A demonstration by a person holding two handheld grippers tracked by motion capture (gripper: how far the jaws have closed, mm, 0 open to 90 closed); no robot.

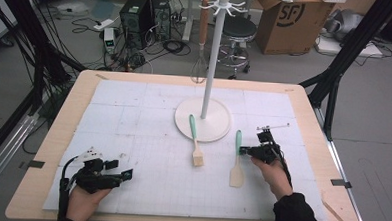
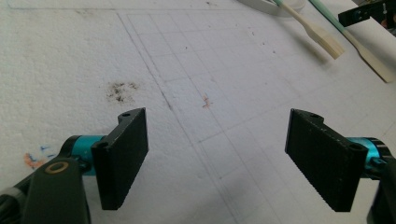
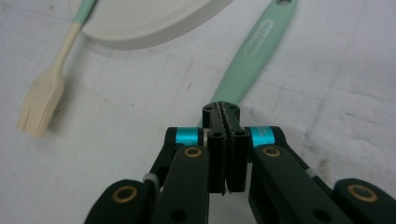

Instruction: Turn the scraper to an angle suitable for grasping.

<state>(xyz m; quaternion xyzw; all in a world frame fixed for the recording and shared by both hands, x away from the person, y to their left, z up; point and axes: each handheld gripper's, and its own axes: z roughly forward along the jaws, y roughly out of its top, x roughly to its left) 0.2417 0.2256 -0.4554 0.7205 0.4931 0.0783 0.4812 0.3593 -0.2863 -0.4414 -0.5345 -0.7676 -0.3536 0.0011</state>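
Observation:
A spatula [image 1: 237,162] with a mint-green handle [image 3: 259,46] and cream blade lies on the white mat, right of centre. My right gripper [image 1: 243,150] is shut, jaws pressed together with nothing between them, and its tip [image 3: 225,116] sits just over the spatula's handle. A pastry brush [image 1: 196,143] with a green and cream handle [image 3: 44,93] lies left of the spatula, its handle end resting on the stand's round base [image 1: 218,129]. My left gripper [image 1: 126,175] stands open over bare mat at the front left, its jaws [image 2: 217,158] wide apart and holding nothing.
The white hook stand [image 1: 209,66] rises mid-table, and a whisk [image 1: 200,65] with a wooden handle hangs from it. The white mat [image 1: 134,113] covers most of the wooden table. A stool, boxes and cables stand on the floor beyond the far edge.

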